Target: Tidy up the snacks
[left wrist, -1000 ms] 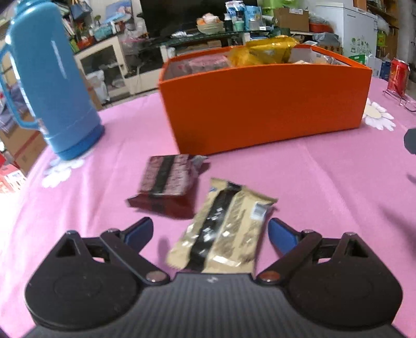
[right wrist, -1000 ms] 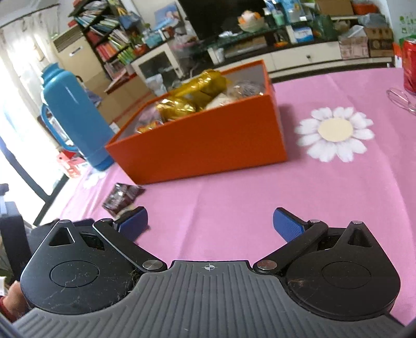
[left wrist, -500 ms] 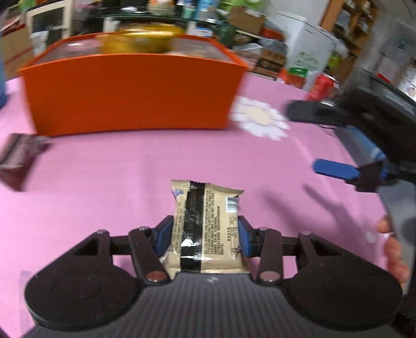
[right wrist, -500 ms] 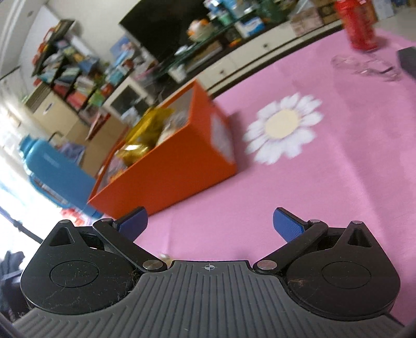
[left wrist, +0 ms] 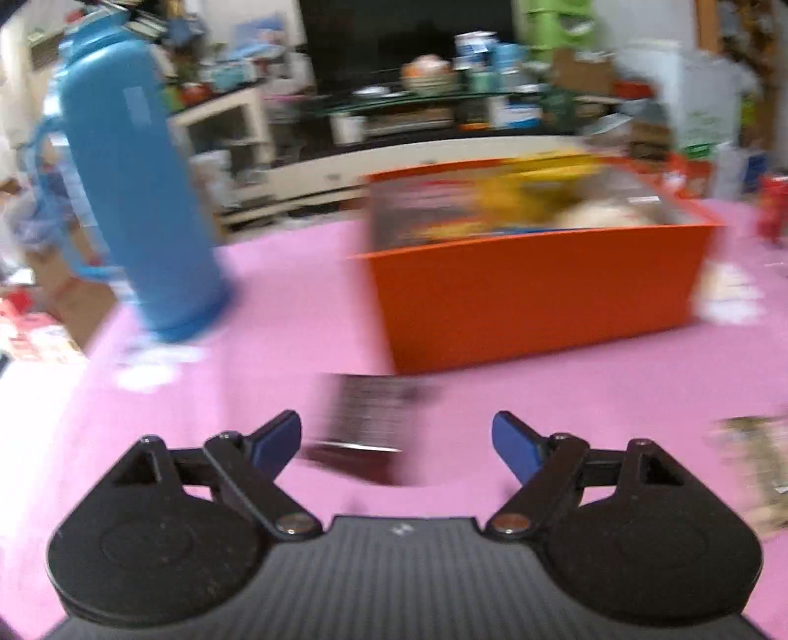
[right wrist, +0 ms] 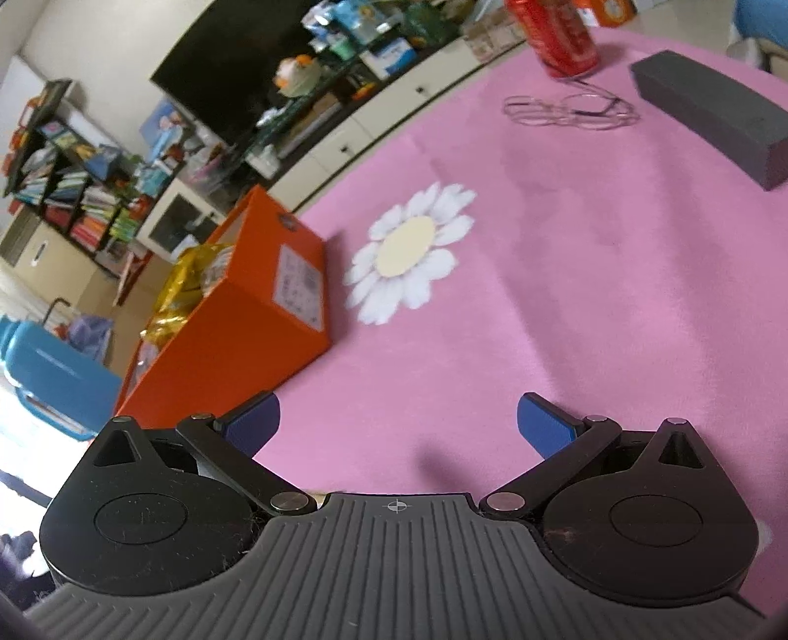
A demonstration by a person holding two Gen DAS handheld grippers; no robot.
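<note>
Left claw [left wrist: 396,440] opening, nothing gripped, above dark snack packet [left wrist: 367,423] lying on pink bench [left wrist: 295,320] before orange box [left wrist: 537,295]. Tan packet [left wrist: 753,458] off right. Right claw [right wrist: 396,426] wide, empty. Best squared over packet before closing.

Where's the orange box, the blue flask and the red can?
Orange box [left wrist: 537,295]: left wrist view, front wall.
Blue flask [left wrist: 143,207]: left wrist view, body.
Red can [right wrist: 561,37]: right wrist view, side.
</note>
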